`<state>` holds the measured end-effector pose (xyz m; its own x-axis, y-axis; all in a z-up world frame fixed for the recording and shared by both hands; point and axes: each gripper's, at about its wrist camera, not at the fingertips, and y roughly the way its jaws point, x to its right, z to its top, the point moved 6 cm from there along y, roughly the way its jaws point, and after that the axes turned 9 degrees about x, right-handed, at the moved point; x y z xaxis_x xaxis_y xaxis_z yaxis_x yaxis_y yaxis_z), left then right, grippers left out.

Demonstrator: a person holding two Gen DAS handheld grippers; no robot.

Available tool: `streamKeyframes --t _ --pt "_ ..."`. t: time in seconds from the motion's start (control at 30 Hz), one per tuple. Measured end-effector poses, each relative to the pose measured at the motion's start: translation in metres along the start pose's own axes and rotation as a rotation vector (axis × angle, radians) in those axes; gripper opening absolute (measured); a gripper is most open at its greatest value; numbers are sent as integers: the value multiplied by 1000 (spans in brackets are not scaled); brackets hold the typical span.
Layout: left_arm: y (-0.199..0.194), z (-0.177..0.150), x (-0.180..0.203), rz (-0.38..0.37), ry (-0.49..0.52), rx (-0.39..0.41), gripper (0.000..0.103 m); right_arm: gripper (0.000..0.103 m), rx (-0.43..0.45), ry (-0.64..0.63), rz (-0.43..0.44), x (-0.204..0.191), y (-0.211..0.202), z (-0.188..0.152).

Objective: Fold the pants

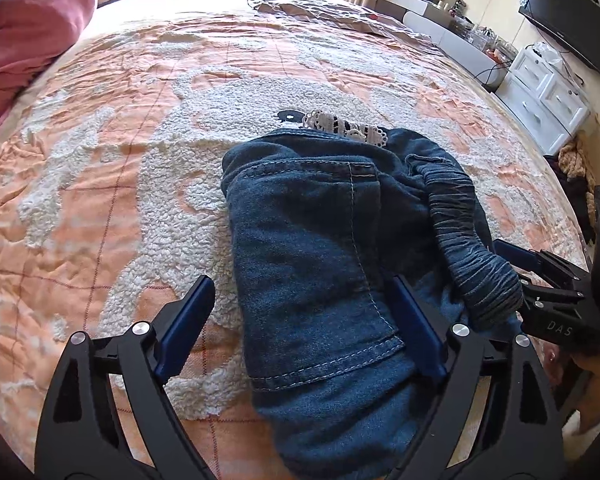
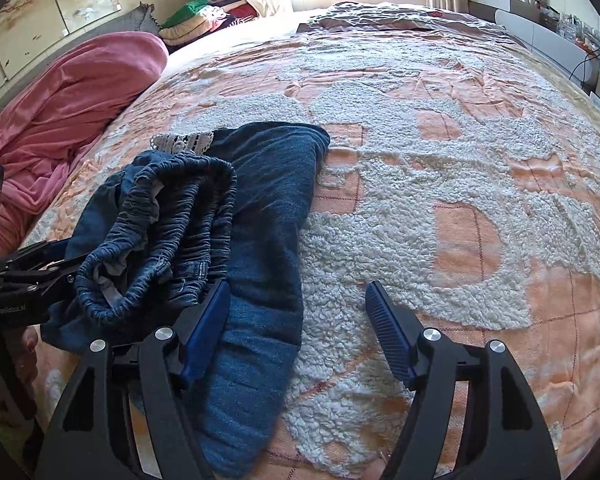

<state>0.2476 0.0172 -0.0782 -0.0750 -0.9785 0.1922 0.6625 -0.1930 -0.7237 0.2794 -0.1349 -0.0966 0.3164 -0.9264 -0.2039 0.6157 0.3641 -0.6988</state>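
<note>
Both grippers, left (image 1: pixel 300 324) and right (image 2: pixel 298 320), gape empty, straddling folded pants (image 1: pixel 332 248) at lower centre to square edges

Right gripper (image 2: pixel 298 326) jaws spread wide, low over the bedspread (image 2: pixel 440 184); its left finger rests on the blue pants (image 2: pixel 268 216), its right finger over bare cover. Pants lie bunched, elastic waistband (image 2: pixel 160 220) piled on top, lace trim (image 2: pixel 182 141) at the far edge. Left gripper (image 2: pixel 40 268) sits at the waistband's left edge, state unclear; pink blanket (image 2: pixel 80 92) beyond.
</note>
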Motion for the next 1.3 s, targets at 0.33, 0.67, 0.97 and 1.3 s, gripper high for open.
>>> streamKeyframes --t 0.33,0.67,0.97,1.3 --pt "-21 2 -1 8 3 16 93 89 67 42 -9 8 -25 7" --pt "-74 -8 5 16 -5 96 94 98 161 -8 -56 4 -78 3" --pt "-110 -38 11 38 4 142 94 98 198 -66 -101 -8 -111 -16" --pt "-115 -93 16 63 12 97 94 98 197 -41 -68 -27 -134 -53"
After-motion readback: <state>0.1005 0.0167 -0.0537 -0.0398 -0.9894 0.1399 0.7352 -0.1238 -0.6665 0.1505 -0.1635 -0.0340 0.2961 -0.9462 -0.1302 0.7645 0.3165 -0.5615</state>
